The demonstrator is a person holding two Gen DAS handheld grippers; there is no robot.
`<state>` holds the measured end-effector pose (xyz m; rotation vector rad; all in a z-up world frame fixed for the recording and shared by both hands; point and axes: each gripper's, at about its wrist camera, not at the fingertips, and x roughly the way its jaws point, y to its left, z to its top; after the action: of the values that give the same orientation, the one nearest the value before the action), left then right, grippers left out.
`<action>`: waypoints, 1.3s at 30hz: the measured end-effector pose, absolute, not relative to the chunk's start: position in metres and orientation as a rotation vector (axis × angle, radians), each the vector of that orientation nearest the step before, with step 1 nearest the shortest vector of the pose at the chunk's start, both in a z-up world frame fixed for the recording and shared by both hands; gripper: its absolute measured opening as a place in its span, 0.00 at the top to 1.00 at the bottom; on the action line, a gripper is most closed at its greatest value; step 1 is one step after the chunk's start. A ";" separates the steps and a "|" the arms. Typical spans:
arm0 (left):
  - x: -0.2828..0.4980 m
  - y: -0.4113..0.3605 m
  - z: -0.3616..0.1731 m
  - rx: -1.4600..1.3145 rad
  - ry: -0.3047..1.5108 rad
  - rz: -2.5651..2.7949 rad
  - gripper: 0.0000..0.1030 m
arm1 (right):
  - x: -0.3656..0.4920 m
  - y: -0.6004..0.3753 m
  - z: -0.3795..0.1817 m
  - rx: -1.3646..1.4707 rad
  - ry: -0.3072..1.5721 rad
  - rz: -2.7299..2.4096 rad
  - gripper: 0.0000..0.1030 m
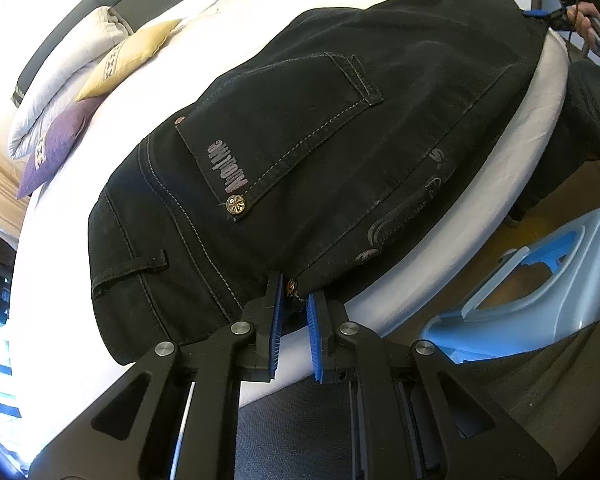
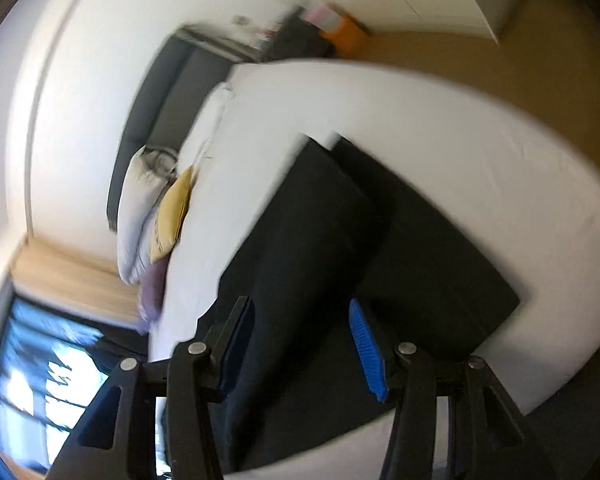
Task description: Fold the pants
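Black jeans (image 1: 320, 140) lie on a white bed (image 1: 420, 256), back pocket and waistband toward me. My left gripper (image 1: 294, 300) sits at the waistband's near corner by a rivet, its blue pads a little apart around the fabric edge; whether it pinches the cloth is unclear. In the blurred right wrist view the jeans (image 2: 340, 260) lie folded lengthwise, legs reaching to the far side. My right gripper (image 2: 300, 344) is open and empty above them. The right gripper also shows in the left wrist view (image 1: 556, 16) at the far end of the jeans.
White pillows (image 1: 72, 68), a yellow cushion (image 1: 128, 60) and a purple cushion (image 1: 56, 144) lie at the bed's head. A light blue plastic stool (image 1: 532, 288) stands beside the bed's near edge. A wooden floor (image 2: 480, 72) surrounds the bed.
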<state>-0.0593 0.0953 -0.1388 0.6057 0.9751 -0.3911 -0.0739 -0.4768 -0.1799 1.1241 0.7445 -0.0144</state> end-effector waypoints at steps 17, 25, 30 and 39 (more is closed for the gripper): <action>-0.048 0.082 -0.141 0.620 1.000 -0.368 0.89 | 0.039 -0.435 -0.103 0.809 0.877 0.090 0.32; -0.047 0.086 -0.142 0.599 1.000 -0.363 0.89 | 0.000 -0.479 -0.093 0.951 0.662 0.122 0.17; -0.043 0.086 -0.141 0.612 1.010 -0.370 0.89 | -0.038 -0.499 -0.136 1.020 0.708 0.014 0.35; -0.043 0.084 -0.142 0.619 1.019 -0.360 0.89 | -0.017 -0.495 -0.178 1.250 0.743 0.052 0.37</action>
<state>-0.0426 0.0839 -0.1418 0.6190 1.0186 -0.3603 -0.0172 -0.4954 -0.1777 1.2499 0.7427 0.0516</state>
